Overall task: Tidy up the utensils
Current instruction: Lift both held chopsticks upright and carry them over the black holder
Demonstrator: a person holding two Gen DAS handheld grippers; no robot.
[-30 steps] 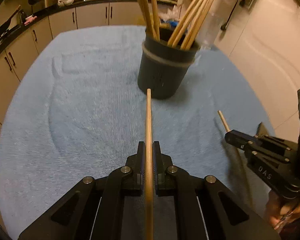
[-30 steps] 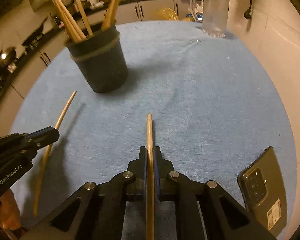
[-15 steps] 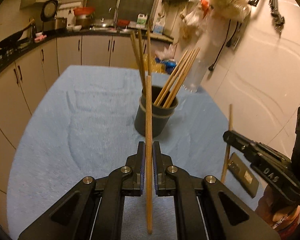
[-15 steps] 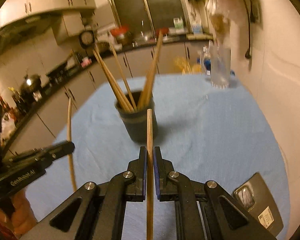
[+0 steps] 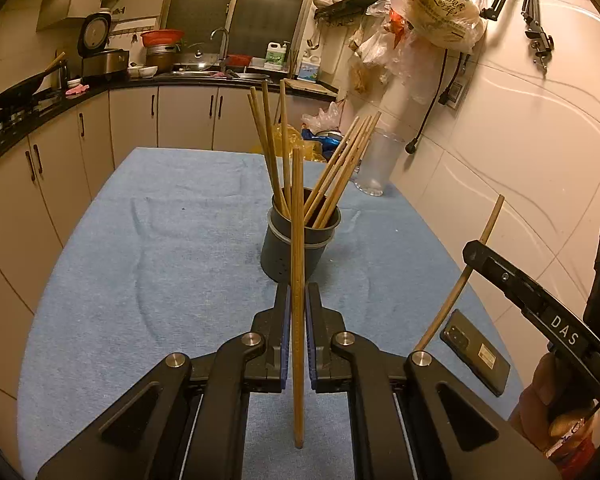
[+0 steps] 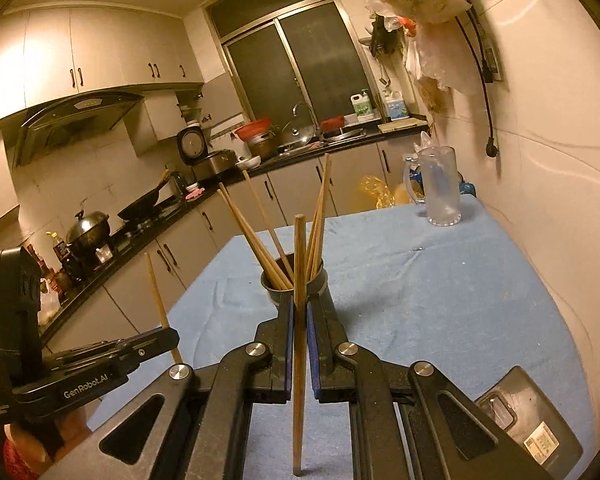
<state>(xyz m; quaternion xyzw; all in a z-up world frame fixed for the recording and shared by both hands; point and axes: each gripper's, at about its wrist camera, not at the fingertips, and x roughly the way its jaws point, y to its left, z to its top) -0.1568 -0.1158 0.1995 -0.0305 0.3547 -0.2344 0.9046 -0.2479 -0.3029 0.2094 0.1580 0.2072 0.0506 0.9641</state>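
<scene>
Left wrist: L gripper [image 5: 297, 312] clamps chopstick [image 5: 297, 240] before holder [image 5: 296, 248].

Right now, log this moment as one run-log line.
left tongs: shut on chopstick | right tongs: shut on second chopstick | both raised short of holder | phone on blue cloth

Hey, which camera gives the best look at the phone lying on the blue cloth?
The left wrist view: the phone lies whole and unobstructed on the blue cloth, just beyond the right gripper. In the right wrist view the phone sits at the lower edge, partly hidden behind the gripper's own frame.
</scene>
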